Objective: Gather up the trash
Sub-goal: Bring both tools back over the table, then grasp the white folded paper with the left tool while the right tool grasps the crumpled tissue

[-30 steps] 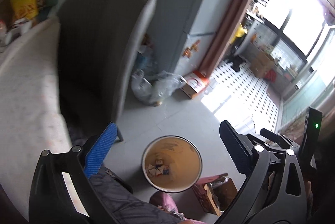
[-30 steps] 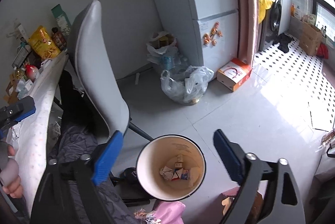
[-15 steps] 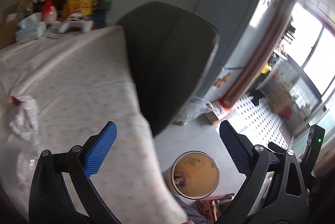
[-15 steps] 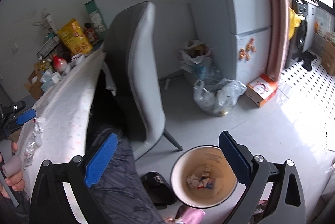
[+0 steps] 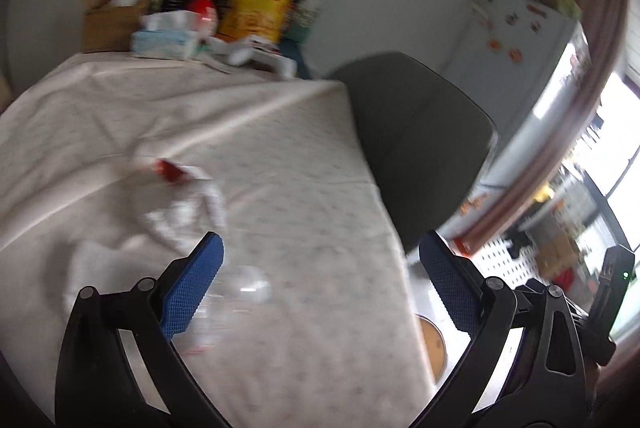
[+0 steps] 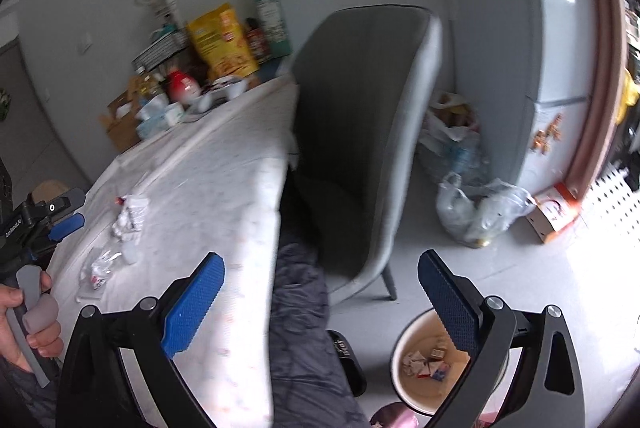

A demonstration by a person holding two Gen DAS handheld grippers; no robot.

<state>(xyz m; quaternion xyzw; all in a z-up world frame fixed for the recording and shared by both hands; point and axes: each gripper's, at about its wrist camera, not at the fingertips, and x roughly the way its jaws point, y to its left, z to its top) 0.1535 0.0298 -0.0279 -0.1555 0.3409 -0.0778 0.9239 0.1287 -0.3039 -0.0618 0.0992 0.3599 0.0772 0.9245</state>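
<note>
A table (image 5: 280, 164) under a pale dotted cloth fills the left wrist view from nine o'clock round to six, and in the right wrist view it runs as a long slab from the centre out toward eight o'clock. A grey chair (image 6: 360, 132) stands just beside the table's edge, its back rising at twelve o'clock in the right wrist view and at two o'clock in the left. A pale fridge (image 6: 532, 40) with small magnets fills the far right at two o'clock, and tied plastic bags (image 6: 476, 212) sit on the floor at its foot. On the floor at five o'clock in the right wrist view stands a round trash bin (image 6: 416, 392), open-topped, with crumpled packets lying in its bottom; the left wrist view shows only a sliver of its rim at five o'clock, past the table edge. Boxes, a yellow snack bag (image 5: 260, 4) and a tissue pack crowd the table's far end at twelve o'clock. The left gripper (image 5: 320, 280) hangs over the cloth with its blue fingers spread wide and nothing between them. The right gripper (image 6: 320, 300) is likewise spread wide and empty, above the table's edge and a dark garment. A crumpled white wrapper (image 5: 188, 200) with a red patch lies on the cloth at ten o'clock, blurred, just beyond the left gripper's left finger, and a clear plastic scrap (image 5: 248, 284) lies between its fingers.
</note>
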